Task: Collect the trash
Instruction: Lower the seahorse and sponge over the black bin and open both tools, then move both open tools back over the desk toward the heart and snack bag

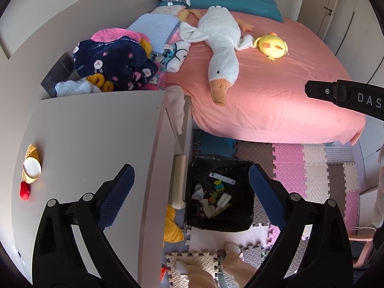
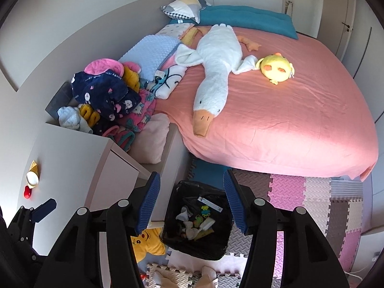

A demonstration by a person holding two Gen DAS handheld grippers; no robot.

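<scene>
A bin lined with a black bag point(image 1: 216, 225) stands on the floor mats between the white cabinet and the bed. Several scraps of trash point(image 1: 216, 199) lie inside it: crumpled tissue, a long wrapper and small coloured bits. My left gripper point(image 1: 192, 192) hangs above the bin, open wide and empty; its left finger sits over the cabinet top. In the right wrist view my right gripper point(image 2: 191, 201) is open about halfway, directly above the bin point(image 2: 194, 249) and the trash point(image 2: 194, 220), with nothing between its blue pads.
The white cabinet point(image 1: 96, 132) is on the left, with a clothes pile point(image 1: 115, 64) behind it. A pink bed point(image 1: 276, 96) holds a goose plush point(image 1: 220, 48) and a yellow chick plush point(image 1: 273, 46). Foam puzzle mats point(image 1: 312, 168) cover the floor. A person's feet point(image 1: 199, 271) are near the bin.
</scene>
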